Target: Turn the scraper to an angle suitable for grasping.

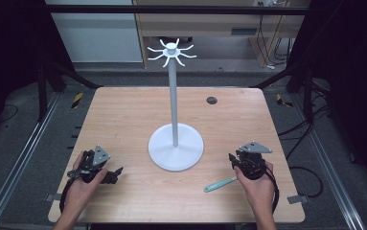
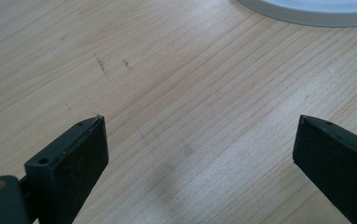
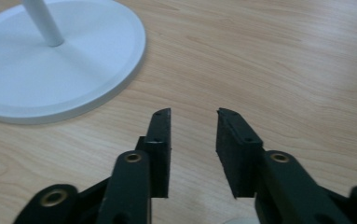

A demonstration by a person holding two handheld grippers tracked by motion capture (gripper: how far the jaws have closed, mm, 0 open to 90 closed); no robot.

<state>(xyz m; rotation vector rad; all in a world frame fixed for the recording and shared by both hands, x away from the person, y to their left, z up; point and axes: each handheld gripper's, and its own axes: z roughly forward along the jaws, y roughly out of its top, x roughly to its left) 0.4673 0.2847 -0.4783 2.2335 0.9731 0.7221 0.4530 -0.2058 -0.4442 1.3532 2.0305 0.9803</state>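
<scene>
A white stand rises from a round base [image 1: 158, 148] in the middle of the wooden table [image 1: 123, 110]; its thin pole [image 1: 173, 96] carries a ring of hooks [image 1: 171, 51] at the top. A slim teal utensil [image 1: 219, 184] lies flat near the front edge, just left of the person's right hand. My left gripper [image 1: 116, 173] rests low at the front left, its jaws wide open over bare wood [image 2: 199, 120]. My right gripper [image 1: 232, 159] sits right of the base, jaws partly open with nothing between them [image 3: 193, 113]. The base [image 3: 50, 84] lies ahead and to the left of them.
A small dark round grommet [image 1: 212, 100] is set into the far right part of the tabletop. Black frame bars and cables surround the table on the floor. The base rim [image 2: 306, 14] edges the top of the left gripper view.
</scene>
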